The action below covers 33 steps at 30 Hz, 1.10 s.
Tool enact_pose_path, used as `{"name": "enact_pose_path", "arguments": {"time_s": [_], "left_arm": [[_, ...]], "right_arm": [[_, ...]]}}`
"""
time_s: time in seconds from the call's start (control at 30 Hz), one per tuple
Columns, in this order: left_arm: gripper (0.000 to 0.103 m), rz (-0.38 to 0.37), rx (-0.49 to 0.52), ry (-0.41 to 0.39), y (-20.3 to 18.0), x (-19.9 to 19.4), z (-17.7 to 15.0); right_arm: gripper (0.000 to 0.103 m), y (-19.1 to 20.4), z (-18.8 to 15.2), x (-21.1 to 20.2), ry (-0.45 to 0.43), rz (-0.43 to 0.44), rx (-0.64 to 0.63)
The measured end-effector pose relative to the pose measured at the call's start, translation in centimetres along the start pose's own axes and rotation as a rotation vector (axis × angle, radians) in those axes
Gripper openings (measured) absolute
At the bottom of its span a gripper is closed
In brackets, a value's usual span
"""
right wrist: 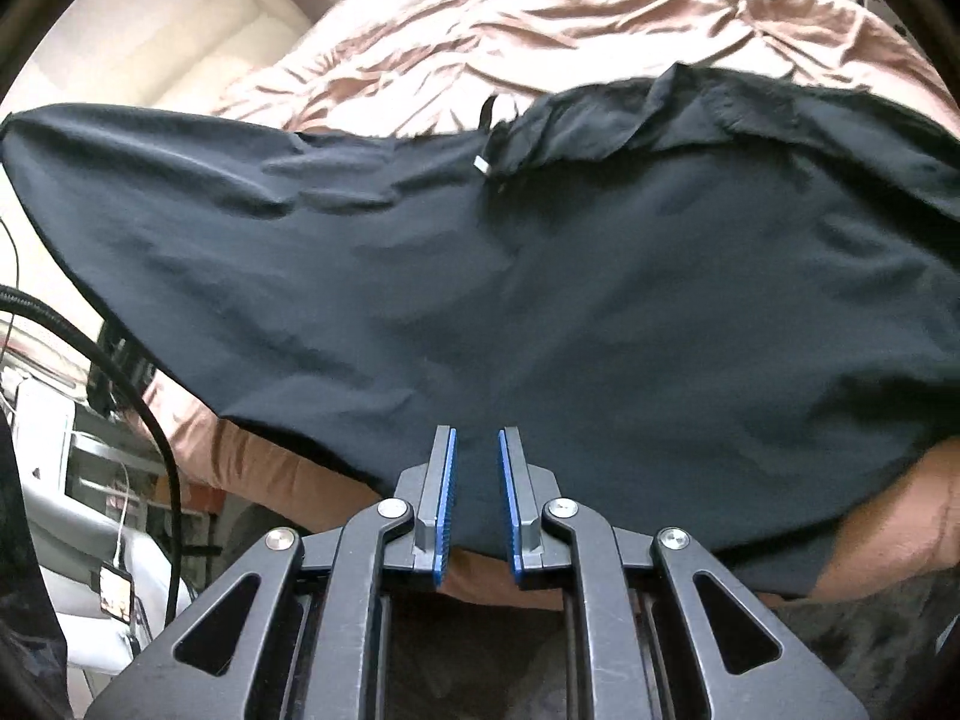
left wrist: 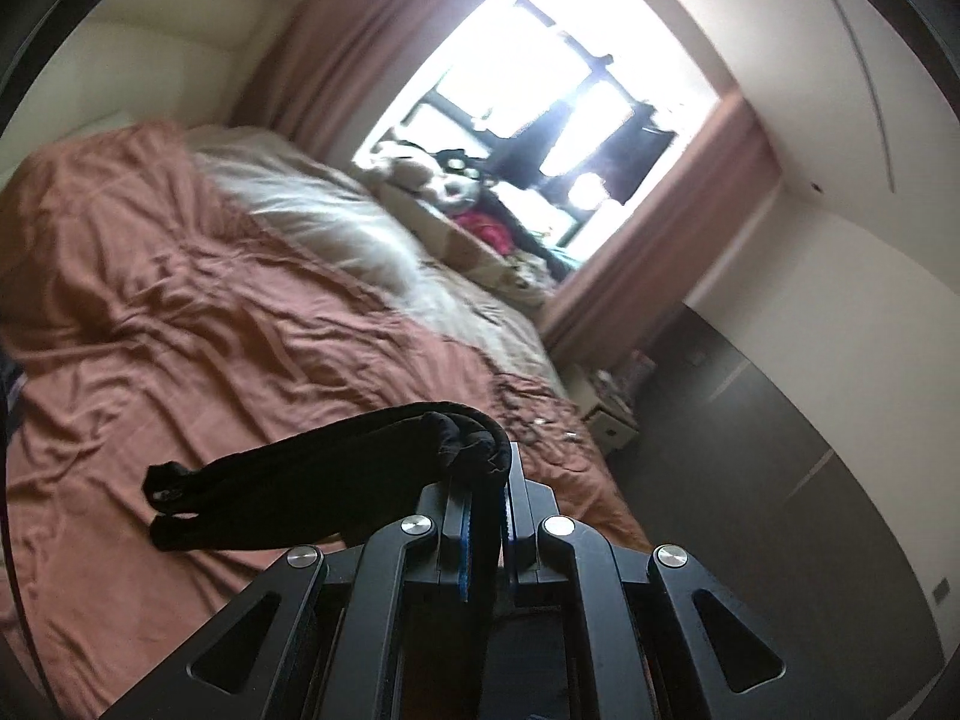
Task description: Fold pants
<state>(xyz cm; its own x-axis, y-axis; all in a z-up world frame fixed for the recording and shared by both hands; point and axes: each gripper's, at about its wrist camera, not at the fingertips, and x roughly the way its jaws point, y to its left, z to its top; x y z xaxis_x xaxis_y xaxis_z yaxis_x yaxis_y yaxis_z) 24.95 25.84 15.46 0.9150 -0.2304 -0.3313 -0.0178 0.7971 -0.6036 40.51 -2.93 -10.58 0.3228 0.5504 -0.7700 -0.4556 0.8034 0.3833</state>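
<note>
The pants, limp and light across the bed edge, look best taken by hems: left gripper is clamped on a bunched end, right gripper narrowly parted, holding nothing.

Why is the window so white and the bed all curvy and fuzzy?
Left wrist view: daylight blows out the window, the bed is blurred and bent by the fisheye lens, and the pants in the left gripper look almost pure black. Right wrist view: softer light, slightly blurred pants, open right gripper.
</note>
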Motion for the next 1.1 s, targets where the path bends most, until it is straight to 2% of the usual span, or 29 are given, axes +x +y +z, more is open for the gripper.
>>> {"name": "enact_pose_path", "arguments": {"time_s": [0.17, 0.37, 0.43, 0.73, 1.1], "left_arm": [[0.008, -0.053, 0.086, 0.026, -5.8, 2.0, 0.7], [0.008, -0.113, 0.168, 0.055, -11.6, 4.6, 0.9], [0.008, -0.121, 0.189, 0.066, -13.3, 5.4, 0.7], [0.008, -0.173, 0.248, 0.128, -20.3, 10.1, -0.8], [0.008, -0.196, 0.293, 0.213, -27.0, 16.8, -4.2]], "right_arm": [[0.015, -1.8, -0.8, -3.5, -0.076, -0.008, 0.023], [0.035, -3.9, -2.3, -7.3, -0.158, -0.009, 0.055], [0.038, -4.3, -2.9, -8.4, -0.174, 0.005, 0.052], [0.04, -8.9, -5.4, -13.3, -0.25, 0.035, 0.094], [0.041, -13.4, -8.0, -16.1, -0.295, 0.044, 0.187]]}}
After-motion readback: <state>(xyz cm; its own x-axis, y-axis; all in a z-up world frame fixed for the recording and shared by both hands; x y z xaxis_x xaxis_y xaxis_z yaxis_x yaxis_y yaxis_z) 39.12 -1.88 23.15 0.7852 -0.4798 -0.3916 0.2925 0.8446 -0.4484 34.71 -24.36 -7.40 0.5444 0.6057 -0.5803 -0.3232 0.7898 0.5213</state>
